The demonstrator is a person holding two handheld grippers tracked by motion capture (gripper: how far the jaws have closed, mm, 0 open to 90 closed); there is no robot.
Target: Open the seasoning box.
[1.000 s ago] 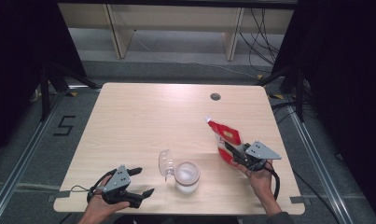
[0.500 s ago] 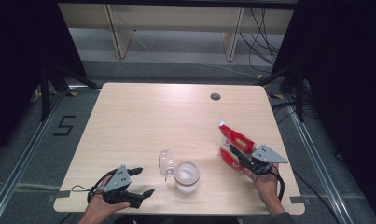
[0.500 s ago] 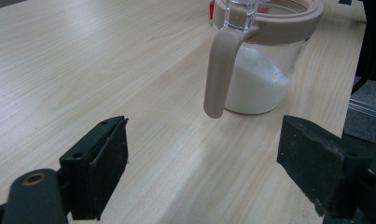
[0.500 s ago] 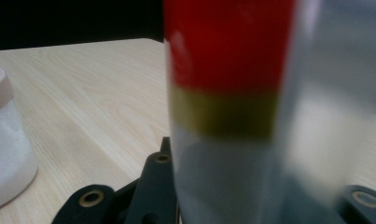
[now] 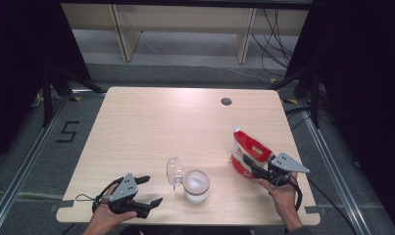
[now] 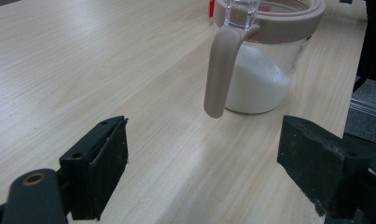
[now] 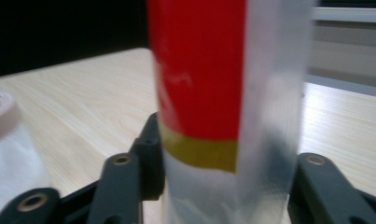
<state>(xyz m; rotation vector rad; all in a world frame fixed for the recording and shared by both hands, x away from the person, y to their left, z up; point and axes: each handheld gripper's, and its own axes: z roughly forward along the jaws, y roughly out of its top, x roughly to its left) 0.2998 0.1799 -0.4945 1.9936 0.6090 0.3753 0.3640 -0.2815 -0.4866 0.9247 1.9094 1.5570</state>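
Jaws of the right gripper [image 5: 251, 165] have just been opening, and the red and white pouch [image 5: 246, 152] stands between them, upright on the table [image 5: 151, 127] at the lower right of the high view. In the right gripper view the pouch [image 7: 213, 102] sits in the gap with the black jaws close on either side; whether the pads press on it I cannot tell. Its print is too blurred to read; a red panel, a yellow-green band and a silvery side are all that show.

Jaws of the left gripper [image 5: 148, 191] stand wide, with nothing between them, at the lower left of the high view near the table's front edge. The left gripper view looks across bare wood at the glass jar [image 6: 265, 70], a little way ahead.

That jar [image 5: 196, 185] stands in the lower middle of the high view, near the front edge, between the two grippers and apart from both. White powder fills its lower part. Its clear lid [image 5: 174, 171] is swung open and stands up at its left. A pinkish ring rims the mouth, and a pinkish strap [image 6: 220, 70] hangs down its side.

Most of the tabletop, upper and left, lies open. A dark round hole [image 5: 226, 101] sits near the far edge. On the floor at the left, a "5" [image 5: 67, 132] is marked.
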